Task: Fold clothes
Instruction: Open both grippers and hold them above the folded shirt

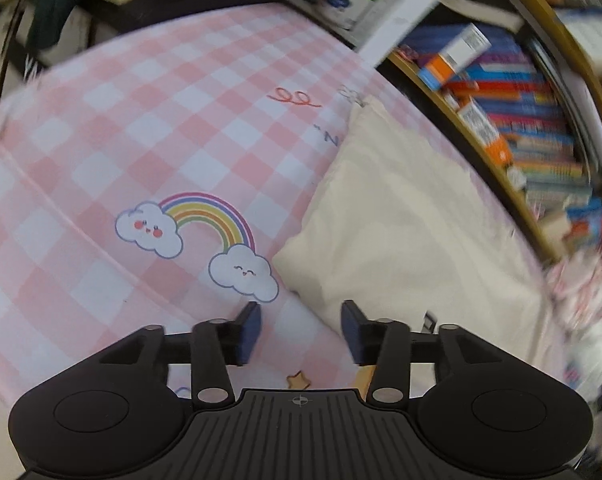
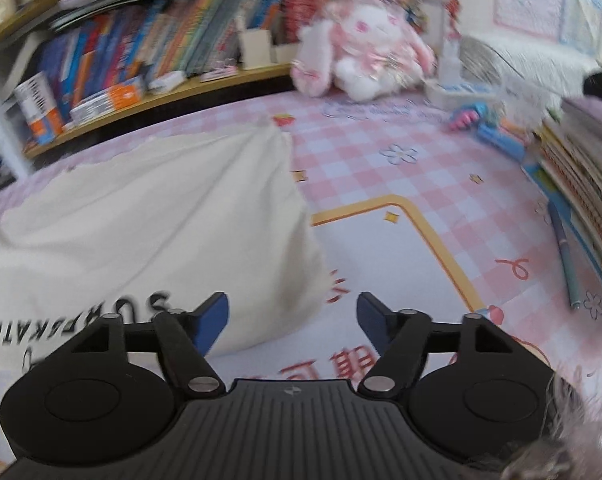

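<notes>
Left gripper (image 1: 301, 330) fingers stand wide, empty, above the pink checked worktop (image 1: 121, 140); the cream garment (image 1: 413, 232) lies just right. Right gripper (image 2: 293, 322) fingers likewise wide, empty, the garment (image 2: 149, 220) at left, a plush rabbit (image 2: 365, 52) beyond.

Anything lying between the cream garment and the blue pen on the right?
No objects: in the right wrist view, only bare pink checked table cover lies between the cream garment and the blue pen.
</notes>
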A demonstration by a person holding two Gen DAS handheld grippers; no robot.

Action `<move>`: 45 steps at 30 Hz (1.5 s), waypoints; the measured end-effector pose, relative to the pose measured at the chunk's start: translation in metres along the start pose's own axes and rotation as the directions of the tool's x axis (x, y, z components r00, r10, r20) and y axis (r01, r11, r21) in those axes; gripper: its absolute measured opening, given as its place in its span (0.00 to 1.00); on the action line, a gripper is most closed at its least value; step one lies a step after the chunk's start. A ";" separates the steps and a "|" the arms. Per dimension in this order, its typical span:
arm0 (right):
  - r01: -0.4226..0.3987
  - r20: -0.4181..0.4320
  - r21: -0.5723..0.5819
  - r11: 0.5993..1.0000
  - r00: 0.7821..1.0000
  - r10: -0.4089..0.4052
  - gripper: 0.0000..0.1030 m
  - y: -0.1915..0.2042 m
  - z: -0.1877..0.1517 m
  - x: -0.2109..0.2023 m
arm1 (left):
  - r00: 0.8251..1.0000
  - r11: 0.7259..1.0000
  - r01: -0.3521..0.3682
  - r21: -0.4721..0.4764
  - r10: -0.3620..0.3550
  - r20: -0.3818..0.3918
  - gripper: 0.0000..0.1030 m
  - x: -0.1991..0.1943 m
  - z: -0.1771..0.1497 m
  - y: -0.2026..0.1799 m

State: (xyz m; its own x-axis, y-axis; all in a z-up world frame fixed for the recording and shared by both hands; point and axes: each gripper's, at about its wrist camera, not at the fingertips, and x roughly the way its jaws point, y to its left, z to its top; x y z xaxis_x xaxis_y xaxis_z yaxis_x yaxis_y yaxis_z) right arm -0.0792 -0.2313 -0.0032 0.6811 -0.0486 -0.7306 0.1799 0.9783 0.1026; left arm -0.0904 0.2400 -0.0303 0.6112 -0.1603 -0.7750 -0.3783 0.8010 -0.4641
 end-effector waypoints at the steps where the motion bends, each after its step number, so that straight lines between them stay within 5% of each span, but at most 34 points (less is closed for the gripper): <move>1: -0.003 0.003 -0.019 1.000 1.000 0.003 0.72 0.006 -0.004 -0.003 | 1.000 0.999 -0.016 0.034 0.016 0.001 0.48 -0.001 -0.002 -0.003; 5: 0.003 0.001 -0.073 0.997 1.000 -0.003 0.81 0.025 -0.021 -0.012 | 0.998 0.985 -0.070 0.156 0.069 0.013 0.59 -0.005 -0.012 -0.011; 10: 0.011 -0.006 -0.138 0.990 1.000 -0.012 0.83 0.042 -0.039 -0.019 | 0.997 0.972 -0.073 0.224 0.071 0.017 0.61 -0.011 -0.021 -0.020; 27: -0.108 -0.030 -0.270 0.957 0.994 0.103 0.85 0.037 -0.028 0.004 | 0.986 0.970 -0.166 0.176 0.164 0.029 0.63 -0.009 -0.041 -0.057; 38: -0.174 -0.061 -0.337 0.925 0.985 0.163 0.85 0.060 -0.029 0.011 | 0.995 0.995 -0.091 0.027 0.092 -0.028 0.69 -0.007 -0.025 -0.029; 45: -0.193 -0.053 -0.373 0.908 0.981 0.187 0.84 0.124 -0.030 0.012 | 0.996 1.000 0.023 0.001 -0.023 -0.084 0.69 0.005 0.016 0.000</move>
State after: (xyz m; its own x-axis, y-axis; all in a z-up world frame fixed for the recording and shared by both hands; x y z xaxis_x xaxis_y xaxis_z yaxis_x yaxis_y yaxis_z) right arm -0.0700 -0.1045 -0.0198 0.6644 0.1462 -0.7329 -0.2330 0.9723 -0.0173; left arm -0.0763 0.2488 -0.0273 0.5595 -0.2265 -0.7973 -0.3633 0.7976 -0.4815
